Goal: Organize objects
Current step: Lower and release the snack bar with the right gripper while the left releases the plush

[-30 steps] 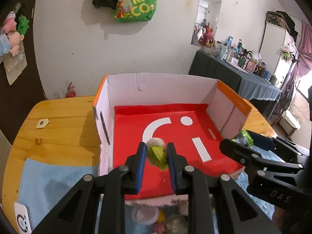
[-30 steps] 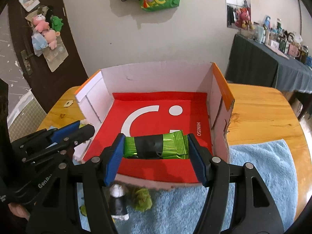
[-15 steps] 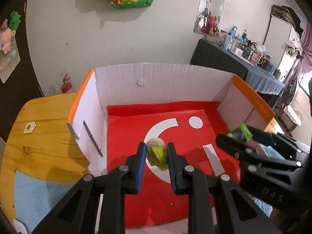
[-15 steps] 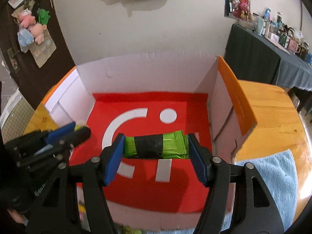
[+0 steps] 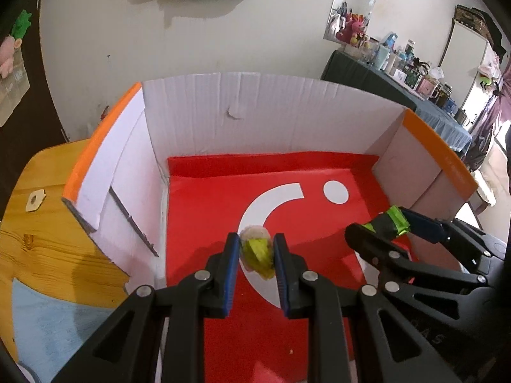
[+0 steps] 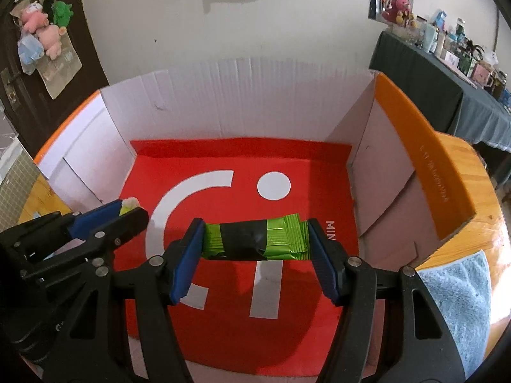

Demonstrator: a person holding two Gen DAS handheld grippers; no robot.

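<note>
While a second ago both of my grippers hung at the near edge of the cardboard box (image 5: 265, 118), with blue towel under them, they now reach well inside it above the red floor (image 6: 242, 162). My left gripper (image 5: 257, 250) is clamped narrowly on a small green-and-cream plush toy (image 5: 257, 249), gripped exactly as before and held over the white arc printed on the floor. My right gripper (image 6: 255, 239), spread wide, still pinches a green-and-black snack packet (image 6: 255, 239) end to end near the box's right wall (image 6: 383, 191), while the blue towel (image 6: 460, 300) shows only outside the box on the wooden table (image 5: 48, 239).
</note>
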